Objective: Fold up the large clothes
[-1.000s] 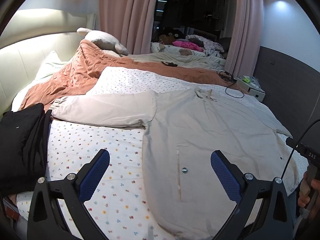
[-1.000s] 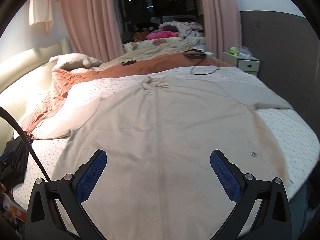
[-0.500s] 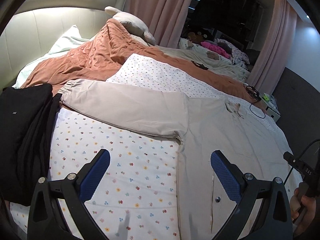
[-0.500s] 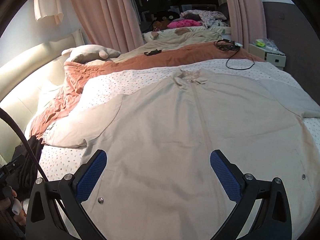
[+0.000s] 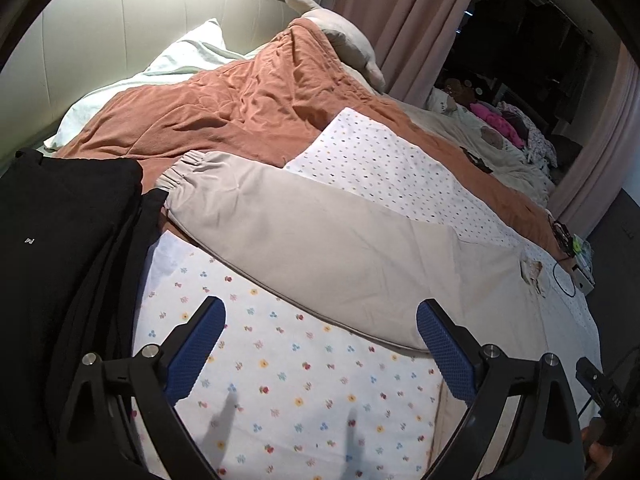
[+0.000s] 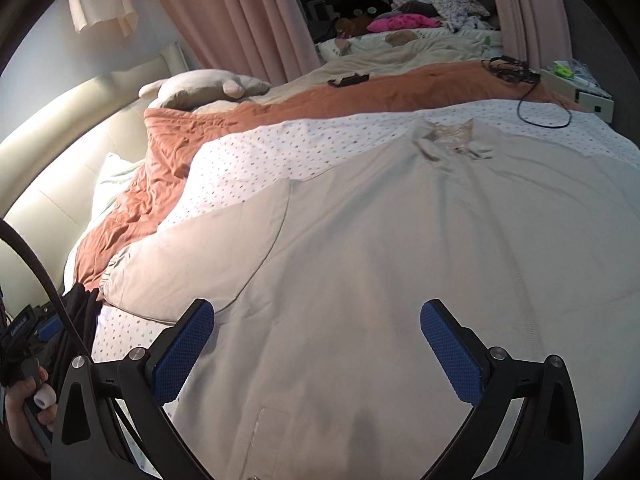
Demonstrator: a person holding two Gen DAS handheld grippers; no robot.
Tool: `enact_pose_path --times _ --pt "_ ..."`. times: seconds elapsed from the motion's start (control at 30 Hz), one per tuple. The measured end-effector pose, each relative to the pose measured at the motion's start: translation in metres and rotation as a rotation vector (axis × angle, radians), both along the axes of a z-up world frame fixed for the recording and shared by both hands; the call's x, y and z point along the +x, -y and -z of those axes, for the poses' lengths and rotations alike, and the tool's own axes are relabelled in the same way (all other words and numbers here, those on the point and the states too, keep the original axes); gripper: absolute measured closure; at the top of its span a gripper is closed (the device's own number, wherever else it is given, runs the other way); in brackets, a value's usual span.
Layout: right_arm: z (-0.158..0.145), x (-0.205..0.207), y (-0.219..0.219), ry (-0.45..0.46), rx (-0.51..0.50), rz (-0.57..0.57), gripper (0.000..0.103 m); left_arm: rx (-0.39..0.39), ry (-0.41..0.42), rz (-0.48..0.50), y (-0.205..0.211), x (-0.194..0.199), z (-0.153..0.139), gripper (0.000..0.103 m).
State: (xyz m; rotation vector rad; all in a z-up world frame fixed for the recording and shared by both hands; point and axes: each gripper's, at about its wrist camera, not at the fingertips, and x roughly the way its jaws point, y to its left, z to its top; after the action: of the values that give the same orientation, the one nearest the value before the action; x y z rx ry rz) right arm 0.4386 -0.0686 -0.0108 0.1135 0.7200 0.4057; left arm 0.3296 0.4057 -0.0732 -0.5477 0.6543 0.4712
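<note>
On black garment (image 5: 60, 240) — tiny white label, unreadable

Matt beige cloth on the big jacket (image 6: 380, 248), smooth, gathered only at the elastic cuff (image 5: 182, 170). Under it a thin printed cotton sheet (image 5: 288, 368), beside a crumpled rust quilt (image 5: 224, 112) and a glossy padded headboard (image 5: 132, 36). Both grippers: matt black plastic frames, blue knurled rubbery pads (image 6: 182, 354), shiny metal screws.

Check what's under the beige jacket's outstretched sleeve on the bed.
The sleeve lies mostly on the floral-dotted sheet. Its elastic cuff reaches the orange duvet, beside the black garment. Whatever sits directly beneath the fabric is covered.
</note>
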Motion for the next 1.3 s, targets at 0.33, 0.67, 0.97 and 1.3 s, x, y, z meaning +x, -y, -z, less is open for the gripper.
enact_pose_path --times 0.33,0.67,0.97,1.3 --pt "0.016 0.058 -0.035 -0.083 -0.031 -0.048 0.035 -0.107 -0.098 -0.13 -0.051 0.041 0.043 0.026" --pt "0.038 0.118 -0.058 -0.238 0.044 -0.078 0.08 -0.152 -0.236 -0.272 -0.084 0.068 0.097 0.049" --pt "0.068 0.14 -0.088 -0.373 0.169 -0.218 0.086 -0.158 -0.14 -0.296 -0.102 0.069 0.087 0.097" --pt "0.096 0.155 -0.11 -0.421 0.182 -0.294 0.096 -0.112 0.051 -0.148 -0.07 0.071 -0.01 0.098"
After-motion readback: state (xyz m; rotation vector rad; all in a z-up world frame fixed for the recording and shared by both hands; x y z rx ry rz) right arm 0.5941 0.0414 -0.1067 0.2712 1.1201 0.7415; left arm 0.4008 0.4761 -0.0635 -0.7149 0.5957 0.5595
